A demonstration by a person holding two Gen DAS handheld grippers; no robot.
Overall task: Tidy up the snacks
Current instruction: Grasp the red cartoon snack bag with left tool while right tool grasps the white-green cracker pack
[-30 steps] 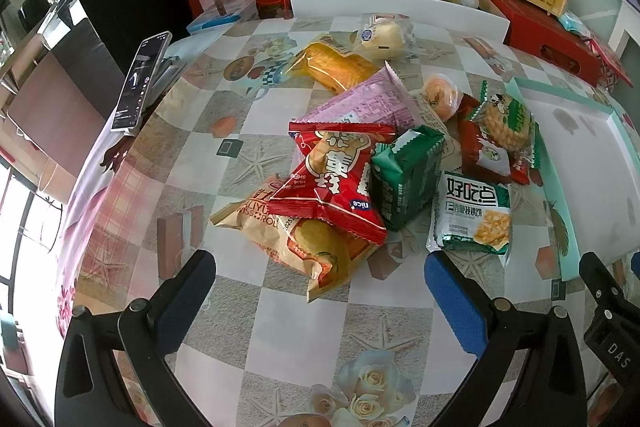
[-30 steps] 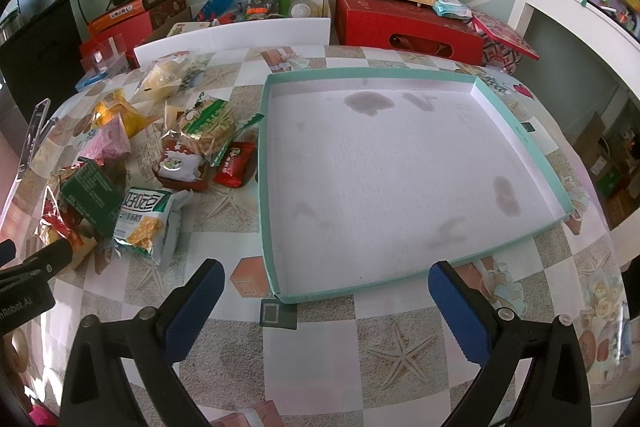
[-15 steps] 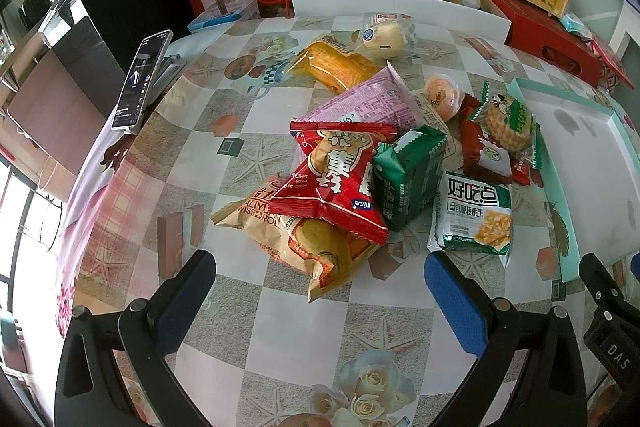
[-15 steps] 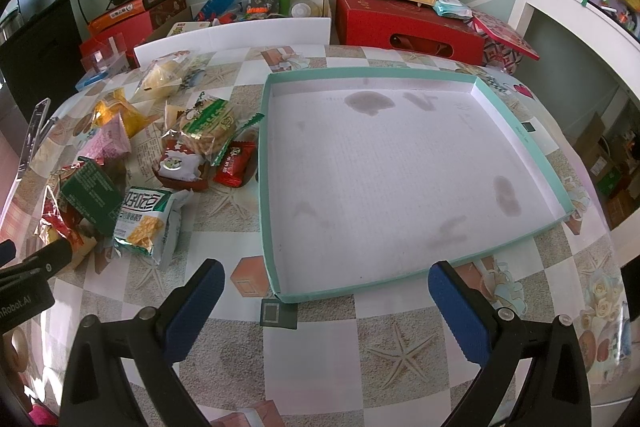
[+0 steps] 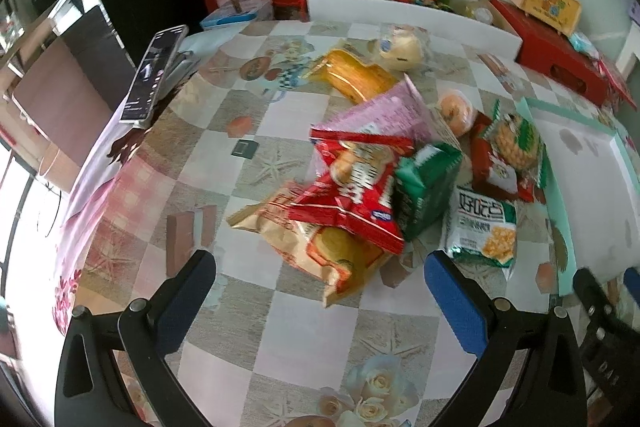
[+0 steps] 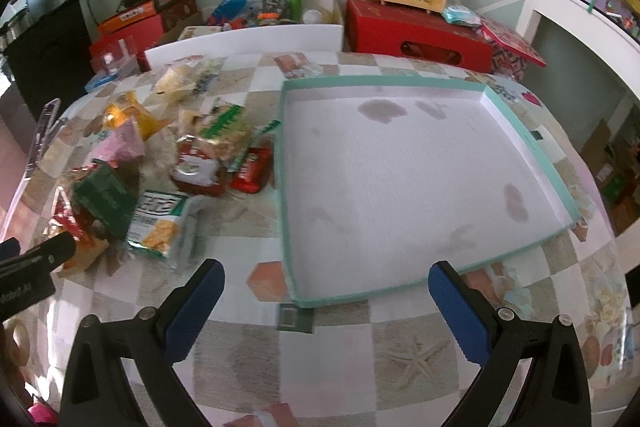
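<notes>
Snacks piled beside bare teal tray; both hand-held grippers spread wide, gripping nothing.

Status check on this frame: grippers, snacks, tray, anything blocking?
Left gripper open, empty, facing the snack pile. Right gripper open, empty, at the tray. Tray holds no snacks yet. Nothing blocking.

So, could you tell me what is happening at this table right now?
A person holds a claw in each hand, sorting snacks. Both the left claw and the right claw are open and hold nothing. A heap of snack packets, including a red crinkly bag and a dark green packet, lies on the checked tablecloth. Beside it, the shallow white tray with a teal rim has no snacks in it yet.
</notes>
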